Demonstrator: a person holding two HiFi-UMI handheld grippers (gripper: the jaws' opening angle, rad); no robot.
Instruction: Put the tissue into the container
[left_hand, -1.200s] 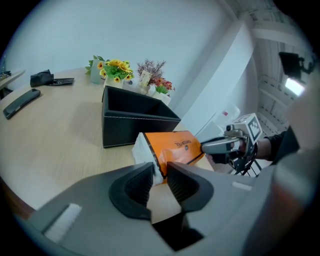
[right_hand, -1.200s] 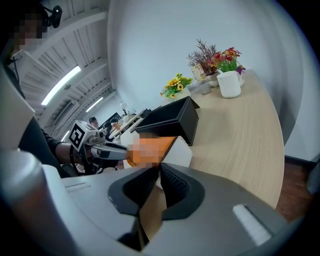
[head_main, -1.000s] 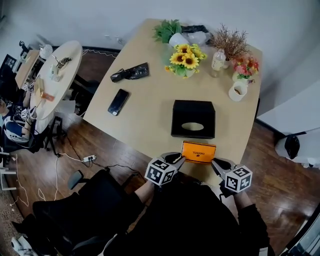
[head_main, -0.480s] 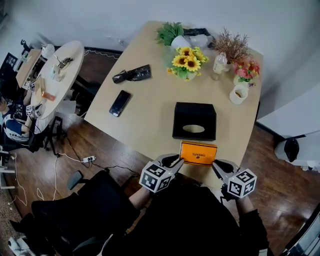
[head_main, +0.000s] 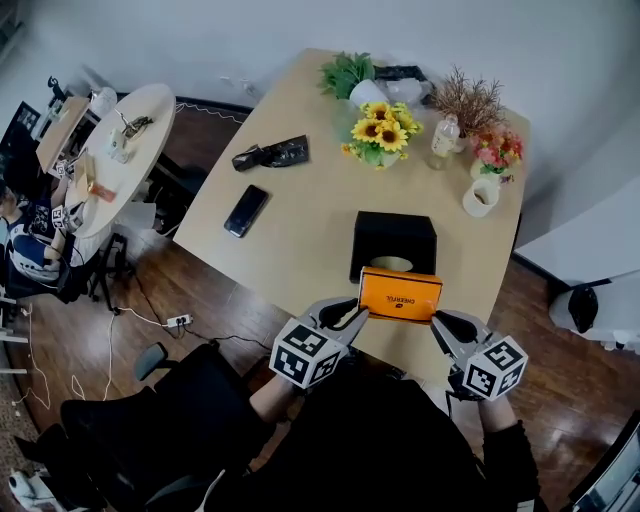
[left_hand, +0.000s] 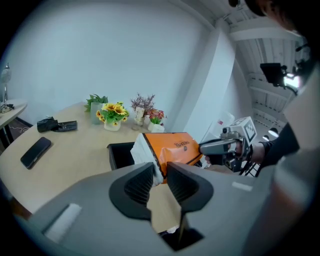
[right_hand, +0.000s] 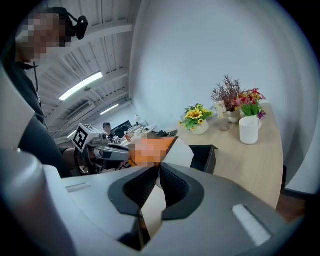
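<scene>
An orange tissue pack (head_main: 400, 294) with white ends hangs level between my two grippers, above the table's near edge. My left gripper (head_main: 358, 318) is shut on its left end and my right gripper (head_main: 437, 322) is shut on its right end. The pack overlaps the near rim of the black tissue container (head_main: 395, 236), which shows an oval slot. In the left gripper view, the left gripper (left_hand: 160, 172) pinches the pack (left_hand: 175, 149) in front of the container (left_hand: 119, 154). The right gripper view shows the right gripper (right_hand: 157, 172) pinching the pack's white end (right_hand: 179, 154) beside the container (right_hand: 206, 156).
On the wooden table (head_main: 300, 240) lie a black phone (head_main: 246, 210) and a black pouch (head_main: 272, 154) at the left. Sunflowers (head_main: 385, 135), a bottle (head_main: 445, 135), dried plants and a white mug (head_main: 481, 196) stand at the back. A round table (head_main: 105, 150) stands far left.
Both grippers have lifted the orange pack off the table's near edge and carried it forward, so it now overlaps the container's near rim.
</scene>
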